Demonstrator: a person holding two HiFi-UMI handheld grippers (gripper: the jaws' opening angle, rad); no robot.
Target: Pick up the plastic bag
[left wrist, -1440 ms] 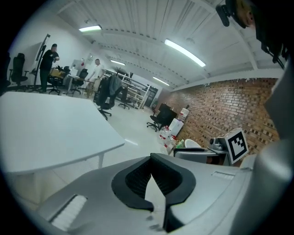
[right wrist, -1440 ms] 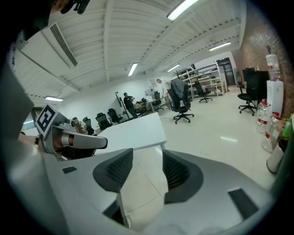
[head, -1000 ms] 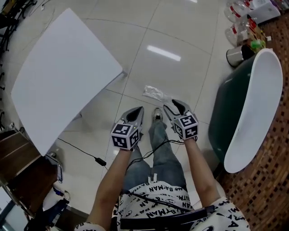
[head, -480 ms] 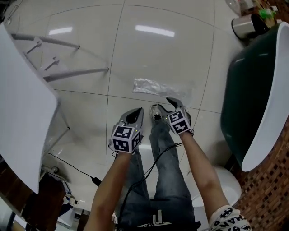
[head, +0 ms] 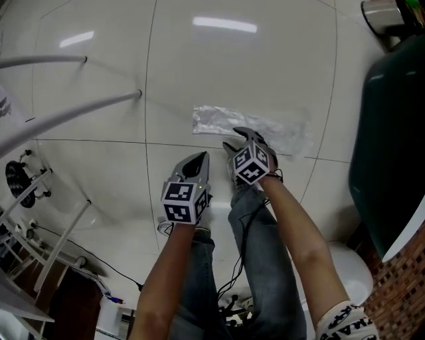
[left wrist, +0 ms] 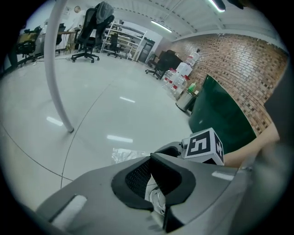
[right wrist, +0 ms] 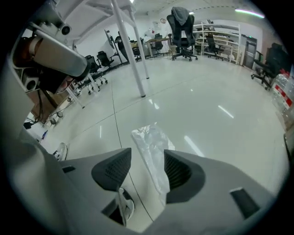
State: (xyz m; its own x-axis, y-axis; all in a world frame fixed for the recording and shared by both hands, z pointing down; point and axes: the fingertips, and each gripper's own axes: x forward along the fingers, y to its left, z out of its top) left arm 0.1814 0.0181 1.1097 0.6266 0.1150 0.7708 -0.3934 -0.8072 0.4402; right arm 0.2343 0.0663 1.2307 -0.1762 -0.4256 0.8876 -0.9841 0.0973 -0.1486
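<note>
Currently: plastic bag [head: 265, 125], thin, limp, slippery, near weightless, flat on floor [head: 232, 66]; right gripper [head: 234, 138] fingers spread, just opened wider, framing it unpinched; left gripper [head: 198, 159] fingers pressed together, empty; pinch a raised wrinkle.

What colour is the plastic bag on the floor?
The plastic bag is clear, whitish; right gripper view.

Floor [head: 252, 66]: glossy pale tile, thin dark joint lines, ceiling lights reflected in it. Plastic bag [head: 212, 119]: clear, crinkled, lying flat on the floor, its long edge just beside a joint line. White tube legs [head: 73, 113] stand well left of the bag. Dark green tub [head: 392, 146] rests at right, with a metal bin [head: 385, 14] beyond it. Black cable [head: 86, 261] trails at lower left.
</note>
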